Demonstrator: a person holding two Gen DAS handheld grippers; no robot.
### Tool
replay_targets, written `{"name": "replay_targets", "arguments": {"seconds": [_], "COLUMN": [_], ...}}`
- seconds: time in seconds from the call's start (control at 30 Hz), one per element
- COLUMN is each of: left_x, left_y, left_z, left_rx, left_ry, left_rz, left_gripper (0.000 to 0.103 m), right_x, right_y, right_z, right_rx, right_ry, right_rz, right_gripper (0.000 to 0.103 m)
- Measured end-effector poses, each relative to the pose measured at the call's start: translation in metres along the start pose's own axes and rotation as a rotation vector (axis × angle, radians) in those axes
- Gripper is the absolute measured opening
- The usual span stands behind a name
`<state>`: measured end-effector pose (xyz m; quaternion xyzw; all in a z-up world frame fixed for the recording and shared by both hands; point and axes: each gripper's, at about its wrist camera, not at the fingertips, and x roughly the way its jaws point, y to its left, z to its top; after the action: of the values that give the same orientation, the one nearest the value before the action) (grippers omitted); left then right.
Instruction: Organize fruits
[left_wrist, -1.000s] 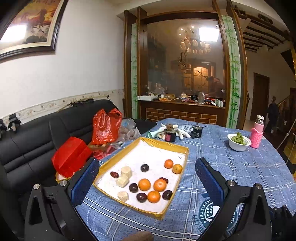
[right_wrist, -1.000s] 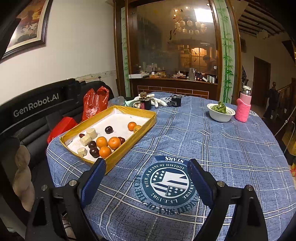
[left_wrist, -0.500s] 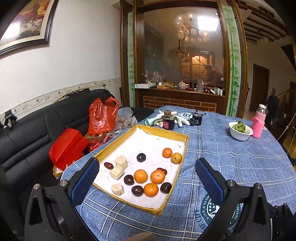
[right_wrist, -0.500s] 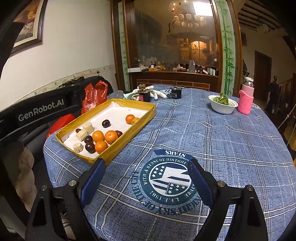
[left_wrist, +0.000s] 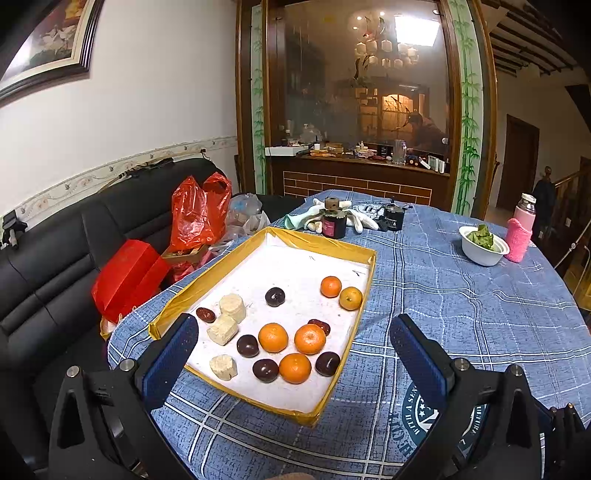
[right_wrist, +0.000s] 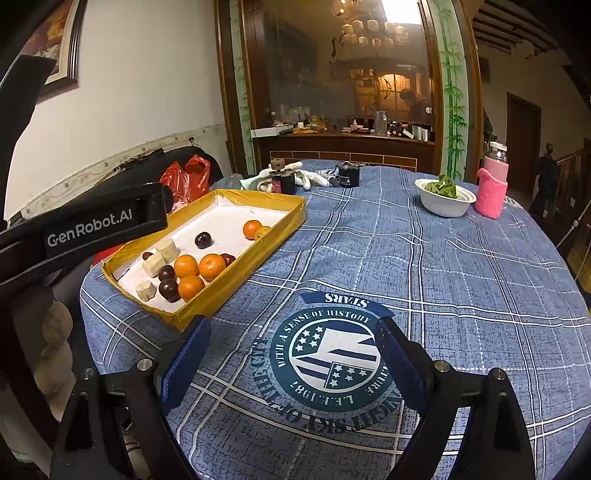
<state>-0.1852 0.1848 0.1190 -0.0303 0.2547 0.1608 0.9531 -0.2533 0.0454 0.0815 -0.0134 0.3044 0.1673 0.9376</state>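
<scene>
Both sets of jaws stand wide and hold nothing. The left gripper (left_wrist: 291, 356) hangs just above the near end of the tray (left_wrist: 321, 412), with the fruit showing between its fingers. The right gripper (right_wrist: 293, 360) hovers over the round emblem (right_wrist: 328, 354) on the blue checked tablecloth (right_wrist: 424, 266), with the tray off at its 10 o'clock.

All the fruit lies inside the tray, mixed. In the left wrist view three oranges (left_wrist: 294, 367) cluster at the near end with dark plums (left_wrist: 265, 370) among them, and pale cream chunks (left_wrist: 223, 328) lie at 9 o'clock of that cluster. A pair of oranges sits toward 1 o'clock by the right wall, a lone plum at 12 o'clock.

The kinds are not grouped, so this reads as sorting work open, though one moment cannot say how far along it is. The left jaws look best placed to come down on a near piece. The near fruit touch or almost touch, so fingers need to slip into narrow gaps without rolling the neighbours.

The far half of the tray is bare and gives room to set things down. Its raised yellow walls must be cleared on entry. The tabletop at 3 o'clock of the tray is open; a white bowl (right_wrist: 445, 201) and pink bottle (right_wrist: 491, 184) stand well apart at the far edge.
</scene>
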Motion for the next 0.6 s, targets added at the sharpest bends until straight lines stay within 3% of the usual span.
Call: {"name": "replay_targets", "arguments": {"seconds": [0.6], "left_x": [0.015], "left_y": [-0.012], "left_z": [-0.002], "left_rx": [0.025], "left_ry": [0.033], "left_rz": [0.007], "left_gripper": [0.103], "right_x": [0.012], "right_y": [-0.01], "right_z": [-0.002], "right_rx": [0.022], "right_ry": [0.027], "right_rz": [0.007], "right_gripper": [0.093]}}
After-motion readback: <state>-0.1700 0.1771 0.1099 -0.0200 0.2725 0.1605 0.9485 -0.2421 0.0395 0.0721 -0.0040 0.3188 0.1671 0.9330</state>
